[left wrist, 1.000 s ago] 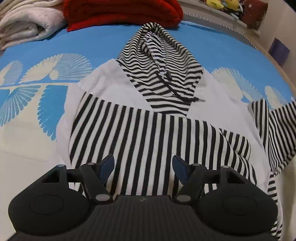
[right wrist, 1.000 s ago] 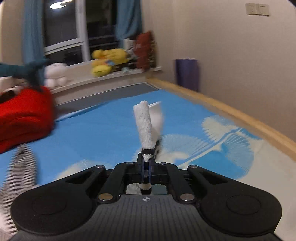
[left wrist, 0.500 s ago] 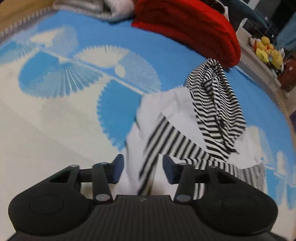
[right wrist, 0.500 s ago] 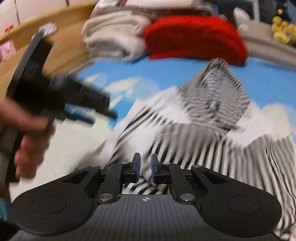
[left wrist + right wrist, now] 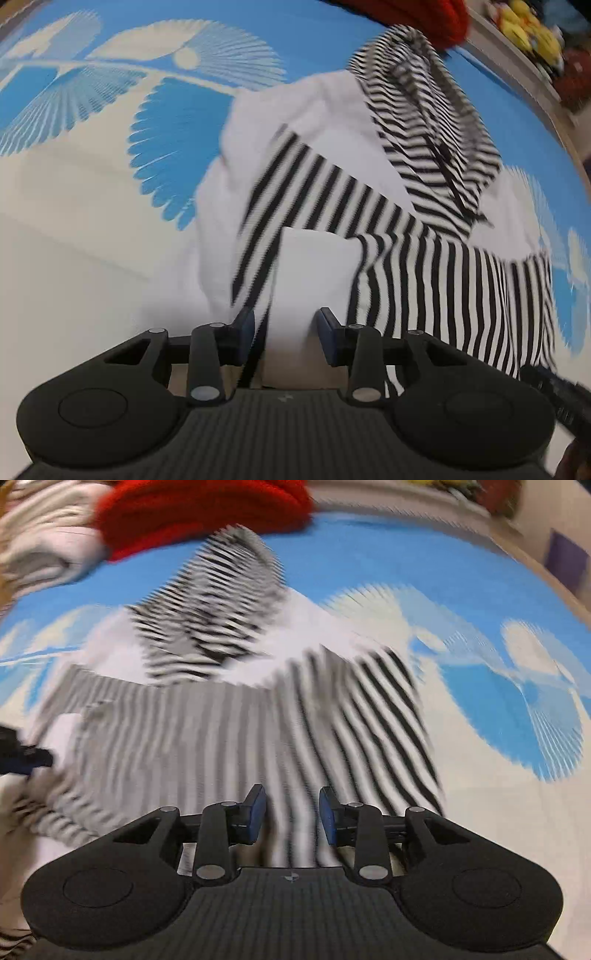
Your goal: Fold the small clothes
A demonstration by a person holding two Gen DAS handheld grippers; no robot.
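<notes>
Bed sheet, blue and cream with a fan-leaf print, carries everything here.

Left tongs: jaws part-spread, have just been closing. A white fold of the hoodie with a few black stripes runs up between the blue pads; can't tell if the pads are pressing on it.

Right tongs: jaws part-spread, have just been opening. Striped cloth lies under the gap, pads look clear of it. View is badly motion-blurred.

Hoodie itself: small, black-and-white. Vertical stripes on the body, finer horizontal stripes on the hood, plain white shoulder panels, dark drawstring hanging from the hood. It lies on the sheet just ahead of both tongs, hood pointing away from them, a white flap turned over near the left tongs, lower edge rumpled.

Further out: a red bundle just beyond the hood, cream-white folded fabric beside that. Yellow plush toys on a ledge past the bed's edge.

Left tongs also show at the left edge of the right camera.
</notes>
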